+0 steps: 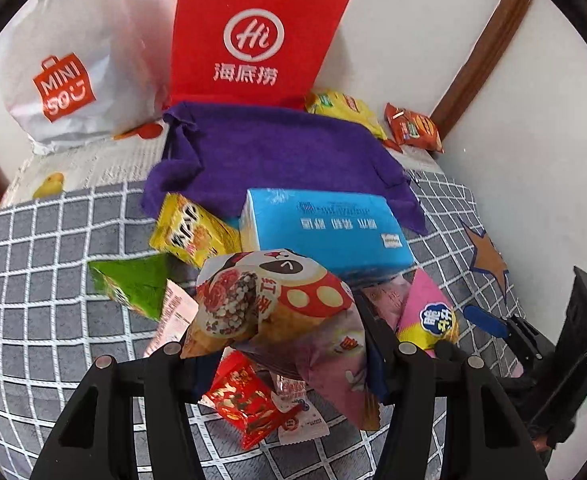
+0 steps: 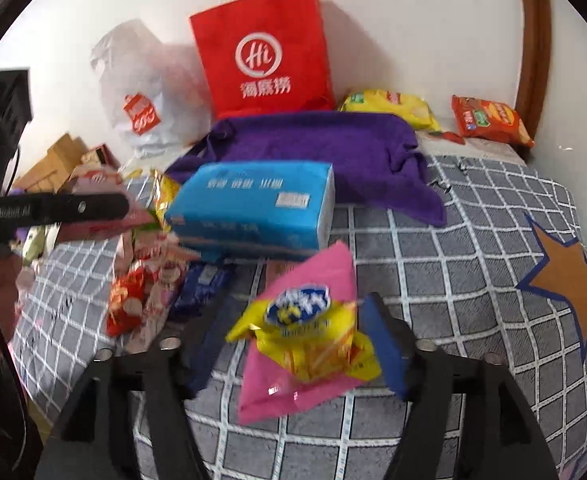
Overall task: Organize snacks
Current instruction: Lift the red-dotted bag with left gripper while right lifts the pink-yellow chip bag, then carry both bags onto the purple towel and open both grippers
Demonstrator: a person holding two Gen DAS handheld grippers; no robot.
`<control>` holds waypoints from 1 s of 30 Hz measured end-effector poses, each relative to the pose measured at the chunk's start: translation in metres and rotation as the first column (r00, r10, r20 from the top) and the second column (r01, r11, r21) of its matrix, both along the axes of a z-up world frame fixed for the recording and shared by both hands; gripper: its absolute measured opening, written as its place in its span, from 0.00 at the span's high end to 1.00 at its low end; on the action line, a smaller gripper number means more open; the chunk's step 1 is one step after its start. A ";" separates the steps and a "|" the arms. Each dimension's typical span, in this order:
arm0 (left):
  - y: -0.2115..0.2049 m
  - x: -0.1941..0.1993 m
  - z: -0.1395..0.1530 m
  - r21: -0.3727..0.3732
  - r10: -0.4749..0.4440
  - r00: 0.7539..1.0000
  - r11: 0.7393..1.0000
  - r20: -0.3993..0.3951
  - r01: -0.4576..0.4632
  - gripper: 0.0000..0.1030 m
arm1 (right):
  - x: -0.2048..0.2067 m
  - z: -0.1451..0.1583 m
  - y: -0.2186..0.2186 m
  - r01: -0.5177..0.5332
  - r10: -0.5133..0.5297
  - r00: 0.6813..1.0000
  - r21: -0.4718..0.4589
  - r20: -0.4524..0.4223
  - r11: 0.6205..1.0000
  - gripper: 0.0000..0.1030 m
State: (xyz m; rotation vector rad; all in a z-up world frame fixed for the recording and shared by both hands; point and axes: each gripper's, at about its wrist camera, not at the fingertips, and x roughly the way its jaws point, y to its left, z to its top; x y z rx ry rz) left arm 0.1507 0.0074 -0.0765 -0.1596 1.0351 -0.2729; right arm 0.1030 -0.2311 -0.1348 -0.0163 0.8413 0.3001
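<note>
My left gripper (image 1: 285, 344) is shut on a cartoon-printed snack bag (image 1: 285, 312) and holds it above a heap of small snack packets: a red packet (image 1: 245, 400), a green one (image 1: 133, 284) and a yellow box (image 1: 191, 232). My right gripper (image 2: 293, 344) is shut on a pink and yellow snack bag (image 2: 301, 340), which also shows in the left wrist view (image 1: 425, 312). Both stand in front of a blue tissue pack (image 2: 253, 208) on the checked bedspread (image 2: 473, 248).
A purple towel (image 2: 313, 148) lies behind the tissue pack. A red paper bag (image 2: 265, 56) and a white Miniso bag (image 1: 65, 68) lean on the wall. A yellow chip bag (image 2: 389, 108) and an orange one (image 2: 489, 120) lie at the back right. Cardboard boxes (image 2: 57, 160) stand left.
</note>
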 end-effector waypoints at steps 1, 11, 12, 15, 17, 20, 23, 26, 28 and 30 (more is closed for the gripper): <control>0.000 0.000 -0.001 -0.003 -0.005 1.000 1.000 -0.003 0.005 0.45 | 0.000 -0.004 0.001 0.002 -0.002 1.000 -0.011 -0.004 1.000 0.27; 0.008 -0.004 -0.001 0.002 0.002 1.000 1.000 -0.006 -0.002 0.45 | 0.001 -0.032 0.014 -0.001 0.001 1.000 -0.119 0.001 0.993 0.38; 0.008 -0.004 -0.001 0.001 0.001 1.000 1.000 -0.004 -0.001 0.45 | 0.000 -0.031 0.014 -0.004 0.005 1.000 -0.125 0.003 0.992 0.39; 0.005 -0.003 0.003 0.000 -0.008 1.000 1.000 0.004 0.008 0.45 | -0.004 -0.019 0.013 -0.007 0.010 1.000 -0.115 0.022 0.993 0.39; 0.003 -0.002 0.006 -0.004 -0.014 1.000 1.000 0.010 0.014 0.45 | -0.007 -0.009 0.011 -0.003 0.007 0.999 -0.096 0.042 0.995 0.39; -0.004 0.002 0.011 -0.017 -0.029 0.999 0.999 0.021 0.029 0.45 | -0.007 0.007 0.008 0.009 -0.005 0.998 -0.059 0.068 0.998 0.39; -0.010 0.006 0.016 -0.021 -0.039 0.999 0.999 0.030 0.040 0.45 | 0.000 0.023 0.004 0.035 -0.033 0.996 -0.020 0.084 0.999 0.39; -0.014 0.013 0.021 -0.027 -0.044 0.999 0.999 0.031 0.045 0.45 | 0.010 0.036 0.004 0.044 -0.042 0.993 -0.013 0.108 0.999 0.39; -0.015 0.018 0.025 -0.023 -0.040 0.999 0.999 0.031 0.040 0.45 | 0.020 0.047 0.006 0.063 -0.061 0.990 -0.007 0.129 0.998 0.39; -0.015 0.024 0.029 -0.012 -0.026 0.999 1.000 0.032 0.027 0.45 | 0.031 0.058 0.009 0.056 -0.056 0.988 -0.002 0.144 0.998 0.39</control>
